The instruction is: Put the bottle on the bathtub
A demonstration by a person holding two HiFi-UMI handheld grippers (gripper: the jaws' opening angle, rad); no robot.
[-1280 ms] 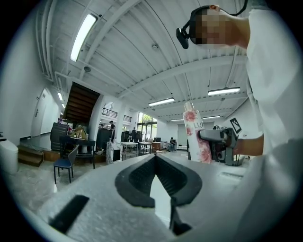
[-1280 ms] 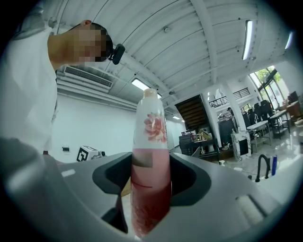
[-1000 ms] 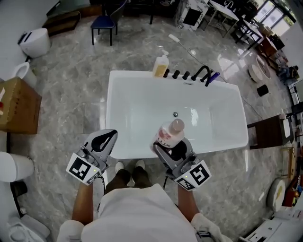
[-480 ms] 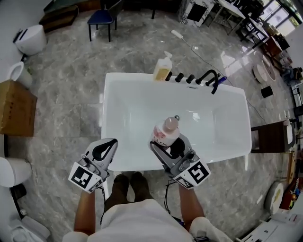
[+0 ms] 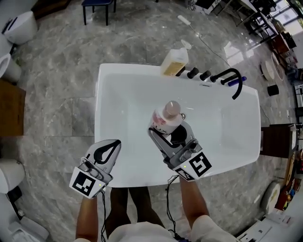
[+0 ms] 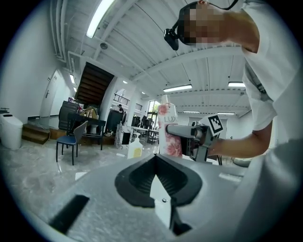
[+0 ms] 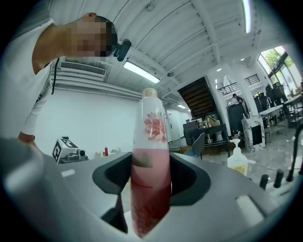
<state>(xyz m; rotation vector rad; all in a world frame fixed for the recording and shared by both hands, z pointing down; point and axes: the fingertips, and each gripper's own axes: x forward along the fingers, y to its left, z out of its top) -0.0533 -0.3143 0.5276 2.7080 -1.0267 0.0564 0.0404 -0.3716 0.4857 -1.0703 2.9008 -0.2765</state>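
A clear bottle (image 5: 165, 121) with pink liquid, a flower label and a pale cap stands upright in my right gripper (image 5: 169, 133), which is shut on its lower body. It hangs over the basin of the white bathtub (image 5: 142, 71), near the middle. In the right gripper view the bottle (image 7: 150, 165) fills the gap between the dark jaws. My left gripper (image 5: 115, 142) is shut and holds nothing, low at the left over the tub's near rim. The left gripper view shows the bottle (image 6: 169, 130) held in the other gripper.
A yellow soap dispenser (image 5: 174, 61) and a black faucet (image 5: 228, 75) with several knobs stand on the tub's far rim. On the marble floor are a blue chair (image 5: 97, 4), a toilet (image 5: 19, 26), a brown box (image 5: 9, 106) and a wooden stand (image 5: 277, 139).
The person has stepped closer to the tub. My right gripper carried the bottle from the near rim out over the basin. My left gripper came up to the near rim.
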